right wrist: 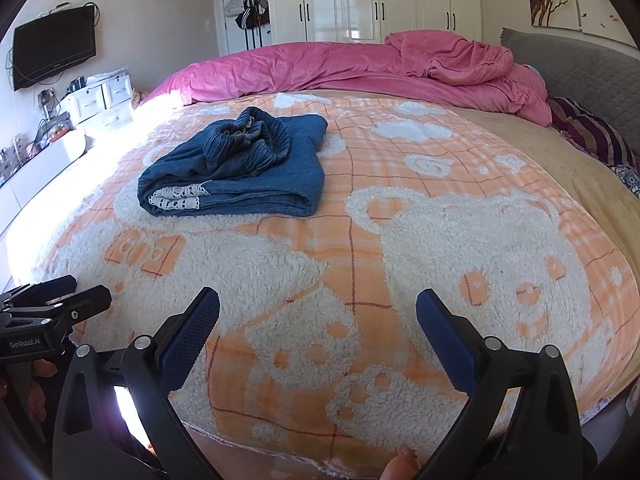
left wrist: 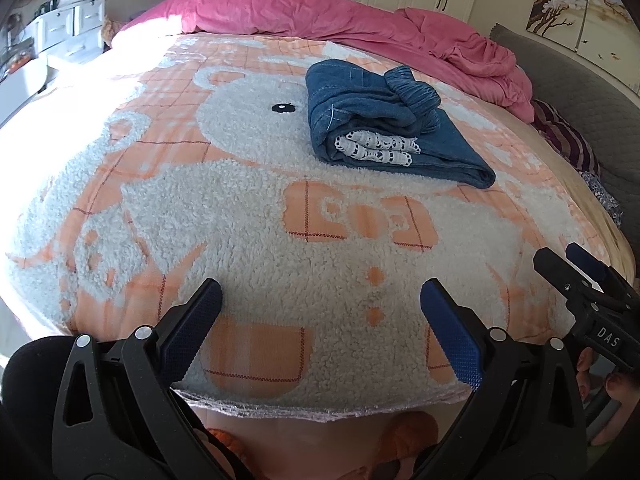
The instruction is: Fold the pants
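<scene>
pants folded into a bundle, both grippers clear

left wrist view: the pants lay on the bed as a compact blue denim bundle, toward the far right part of the fleece blanket, short of the pink duvet along the far edge. white lace trim showed at the bundle's near end and the gathered waistband sat bunched on top. the left hand-held gripper hung over the near edge, fingers spread, holding nothing.

right wrist view: the bundle sat toward the far left of the blanket, well apart from the right hand-held gripper, which was also spread and empty above the near edge. the waistband looked rumpled, not flat.

judged from this, the folding seemed essentially done; at most a tidying of the waistband was left.
</scene>
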{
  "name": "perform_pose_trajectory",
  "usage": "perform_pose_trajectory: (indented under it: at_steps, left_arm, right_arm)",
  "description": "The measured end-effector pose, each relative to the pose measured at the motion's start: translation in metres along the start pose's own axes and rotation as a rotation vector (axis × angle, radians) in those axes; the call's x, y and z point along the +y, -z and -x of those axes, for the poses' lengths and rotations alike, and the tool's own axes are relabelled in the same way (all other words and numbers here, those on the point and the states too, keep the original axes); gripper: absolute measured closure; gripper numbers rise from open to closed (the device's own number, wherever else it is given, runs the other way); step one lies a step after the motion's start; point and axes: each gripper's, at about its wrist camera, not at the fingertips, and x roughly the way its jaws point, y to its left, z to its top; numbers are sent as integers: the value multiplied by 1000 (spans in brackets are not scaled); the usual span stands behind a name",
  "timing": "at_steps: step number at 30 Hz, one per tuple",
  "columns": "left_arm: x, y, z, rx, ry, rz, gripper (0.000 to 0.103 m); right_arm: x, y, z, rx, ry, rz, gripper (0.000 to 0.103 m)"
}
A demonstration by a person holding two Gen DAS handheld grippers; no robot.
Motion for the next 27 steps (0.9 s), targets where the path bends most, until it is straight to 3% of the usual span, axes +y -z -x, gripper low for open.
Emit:
perform_pose_trajectory:
  at_steps: [27]
  left_arm:
    - [1, -2, 4, -16, -22, -3, 10]
  right_arm:
    - [1, 0, 2, -12, -13, 6, 5]
